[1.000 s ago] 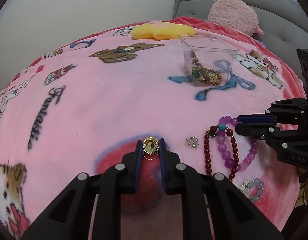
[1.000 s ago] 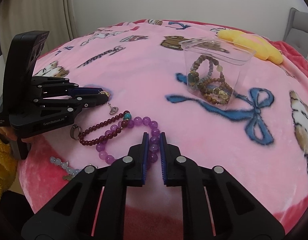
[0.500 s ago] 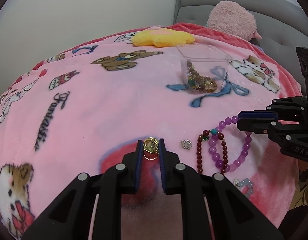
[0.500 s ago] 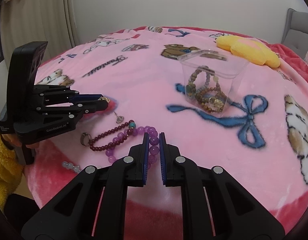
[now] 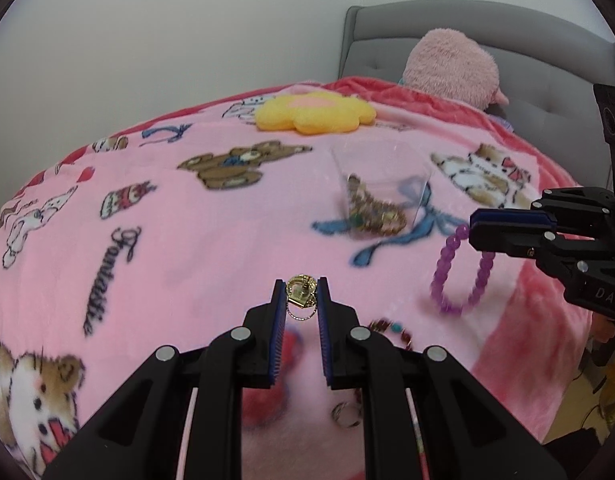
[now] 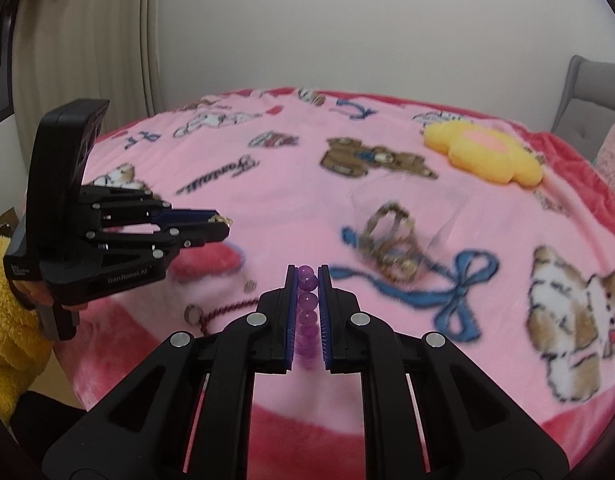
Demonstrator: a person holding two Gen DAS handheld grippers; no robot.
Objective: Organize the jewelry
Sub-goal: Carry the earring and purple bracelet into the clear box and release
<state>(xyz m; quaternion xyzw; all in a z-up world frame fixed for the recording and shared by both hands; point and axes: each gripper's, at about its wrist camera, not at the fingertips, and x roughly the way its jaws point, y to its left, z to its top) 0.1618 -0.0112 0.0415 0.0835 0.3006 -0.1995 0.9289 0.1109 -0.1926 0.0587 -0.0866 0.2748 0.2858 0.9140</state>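
My left gripper (image 5: 302, 286) is shut on a small gold ornament (image 5: 300, 295) and holds it above the pink blanket; it also shows in the right wrist view (image 6: 221, 225). My right gripper (image 6: 307, 274) is shut on a purple bead bracelet (image 6: 307, 304), which hangs in a loop from its tips in the left wrist view (image 5: 459, 276). A clear plastic box (image 5: 381, 196) with brown bead bracelets stands ahead on the blanket, also in the right wrist view (image 6: 399, 232). A dark red bead bracelet (image 5: 391, 328) and a ring (image 5: 345, 416) lie below the left gripper.
The pink cartoon blanket (image 5: 167, 240) covers the bed. A yellow flower cushion (image 5: 313, 114) and a pink plush toy (image 5: 451, 68) lie at the far end by the grey headboard (image 5: 547, 56). A small silver piece (image 6: 249, 286) and a ring (image 6: 192, 314) lie near the blanket's edge.
Both grippers have risen from the blanket. The right one lifted the purple bracelet free of the dark red one. The left one carried the gold ornament up and forward.
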